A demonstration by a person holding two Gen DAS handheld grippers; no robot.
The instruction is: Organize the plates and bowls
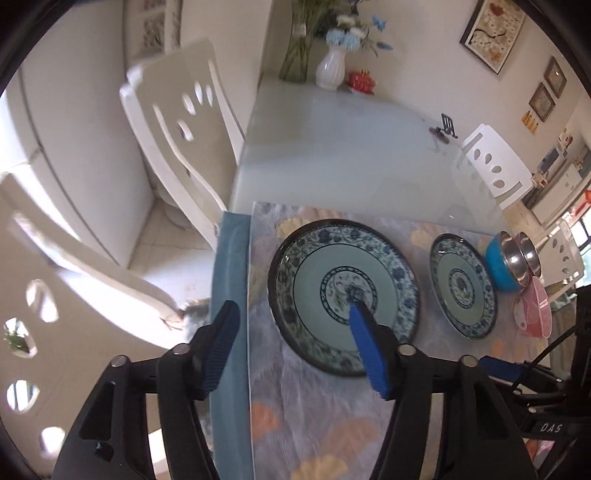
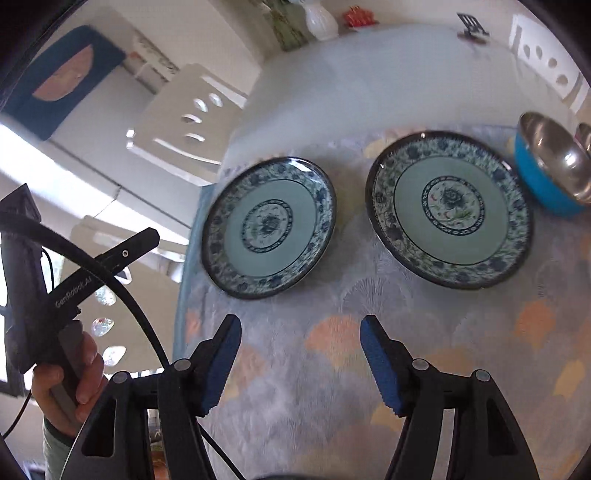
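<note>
At the bottom of each wrist view the tongs stand apart with nothing between the pads: the left gripper (image 1: 291,325) over the patterned tablecloth's (image 1: 317,413) left edge, the right gripper (image 2: 301,338) above bare cloth. Mid-frame lie two blue-and-white floral plates, left plate (image 2: 267,227) and right plate (image 2: 448,208), apart. At the right edge sits a steel-lined blue bowl (image 2: 550,166), with a white vase (image 1: 331,68) at upper centre

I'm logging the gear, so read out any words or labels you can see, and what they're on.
"GenRobot.AI": on the black arm of the left gripper, in the right wrist view.
"DAS": on a black part at the lower right of the left wrist view.
Framed pictures on the wall: no text readable.
</note>
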